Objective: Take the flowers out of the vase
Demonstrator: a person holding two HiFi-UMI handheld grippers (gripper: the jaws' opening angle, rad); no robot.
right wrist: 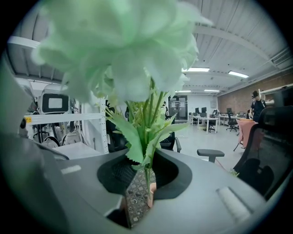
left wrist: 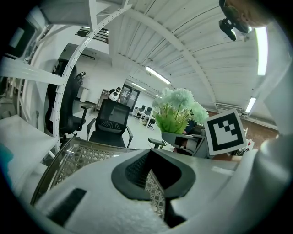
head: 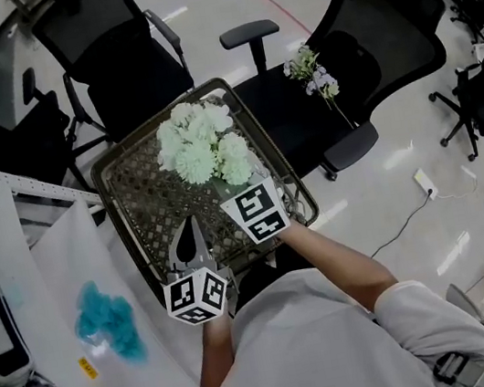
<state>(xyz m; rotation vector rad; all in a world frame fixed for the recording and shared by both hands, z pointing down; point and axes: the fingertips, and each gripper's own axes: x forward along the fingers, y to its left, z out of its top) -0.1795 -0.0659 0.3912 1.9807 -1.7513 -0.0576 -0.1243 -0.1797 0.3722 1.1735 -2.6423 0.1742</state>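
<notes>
Bunch of pale mint-green artificial flowers (head: 203,144), full round heads on thin green stems (right wrist: 147,151) with toothed leaves, held upright above the far half of the square, dark woven-lattice metal tabletop (head: 147,205). Carried by the right gripper (right wrist: 145,185), whose jaws are closed part-way on the lower stems. The grip sits low enough to spare the heads and keep the bunch vertical, as a straight pull from a vase would need. Vase: not made out in any view; the stems below the grip are hidden, so whether they are clear of it cannot be told. Left gripper (head: 188,220): over the near side of the tabletop, jaws drawn together at the tips and holding nothing — probably kept in reserve. Beyond: a small sprig of white and lilac flowers (head: 313,71) lying on the seat of a black office chair (head: 301,131) — likely where removed flowers go.
</notes>
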